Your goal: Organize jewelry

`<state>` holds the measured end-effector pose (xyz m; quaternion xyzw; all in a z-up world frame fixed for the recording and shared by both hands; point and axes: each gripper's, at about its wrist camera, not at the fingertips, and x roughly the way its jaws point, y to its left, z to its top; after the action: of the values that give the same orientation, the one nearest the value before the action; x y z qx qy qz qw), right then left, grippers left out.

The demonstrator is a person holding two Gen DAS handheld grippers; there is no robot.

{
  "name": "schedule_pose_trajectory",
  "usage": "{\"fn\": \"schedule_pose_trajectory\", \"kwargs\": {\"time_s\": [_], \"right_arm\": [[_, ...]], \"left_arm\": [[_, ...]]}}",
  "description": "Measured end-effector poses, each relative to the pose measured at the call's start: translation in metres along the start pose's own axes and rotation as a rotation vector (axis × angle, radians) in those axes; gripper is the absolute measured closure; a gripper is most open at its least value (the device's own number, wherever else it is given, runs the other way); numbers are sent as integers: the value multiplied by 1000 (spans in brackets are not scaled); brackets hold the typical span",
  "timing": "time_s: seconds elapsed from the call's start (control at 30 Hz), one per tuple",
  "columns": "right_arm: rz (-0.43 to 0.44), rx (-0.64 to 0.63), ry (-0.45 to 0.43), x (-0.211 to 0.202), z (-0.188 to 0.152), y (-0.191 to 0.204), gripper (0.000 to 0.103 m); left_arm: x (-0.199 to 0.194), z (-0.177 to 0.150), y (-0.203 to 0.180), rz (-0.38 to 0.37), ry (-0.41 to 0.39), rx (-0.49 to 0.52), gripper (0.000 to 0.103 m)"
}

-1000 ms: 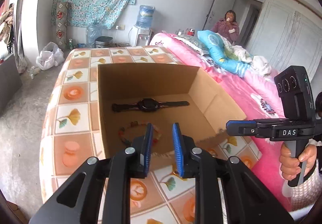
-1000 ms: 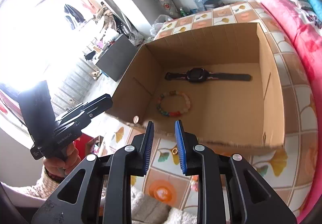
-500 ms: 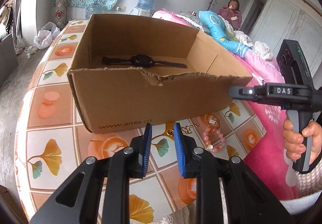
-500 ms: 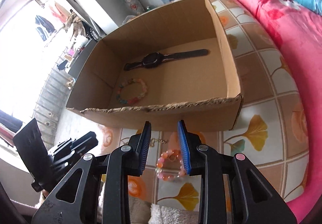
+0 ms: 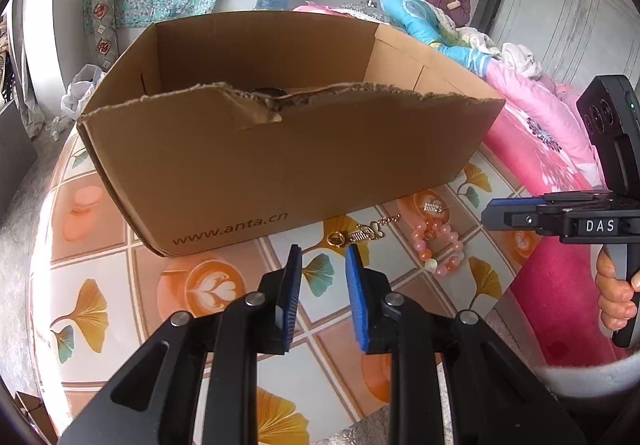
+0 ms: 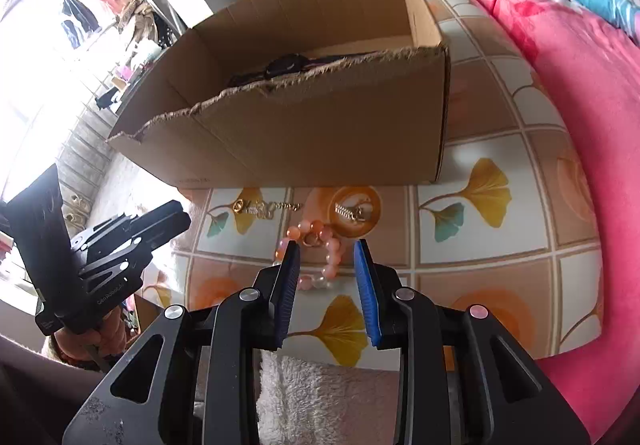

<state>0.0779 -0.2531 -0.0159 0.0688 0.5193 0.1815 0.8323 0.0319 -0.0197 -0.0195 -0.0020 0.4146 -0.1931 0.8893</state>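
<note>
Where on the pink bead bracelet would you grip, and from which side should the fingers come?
Grip one arc of the pink bead bracelet, probably from above. It lies flat as an open loop on the tiled tabletop, so one finger can drop inside the ring and one outside. The right gripper, open above it, is best placed.

The tall brown cardboard box [image 5: 256, 165] walls off the far side of the tiled table [image 5: 120, 269], its torn front rim the only way in, from above. In the narrow strip before it lie a pink bead bracelet [image 6: 320, 245] and gold trinkets [image 6: 260, 207], while the pink quilted bed [image 6: 560, 85] crowds the right edge.
</note>
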Motion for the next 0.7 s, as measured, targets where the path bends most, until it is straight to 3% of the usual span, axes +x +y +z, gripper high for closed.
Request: {"fn": "schedule_pose_trajectory", "kwargs": {"time_s": [0.47, 0.57, 0.6, 0.7], "right_arm": [[-127, -85, 82, 38, 2, 20, 75], [-190, -129, 68, 43, -1, 30, 85], [-194, -126, 67, 44, -1, 32, 95], [-156, -90, 38, 39, 0, 36, 95]], "left_arm": [[5, -2, -2, -9, 0, 11, 81], [4, -4, -2, -11, -5, 13, 81], [3, -5, 0, -13, -7, 12, 81], [2, -6, 2, -17, -11, 8, 81]]}}
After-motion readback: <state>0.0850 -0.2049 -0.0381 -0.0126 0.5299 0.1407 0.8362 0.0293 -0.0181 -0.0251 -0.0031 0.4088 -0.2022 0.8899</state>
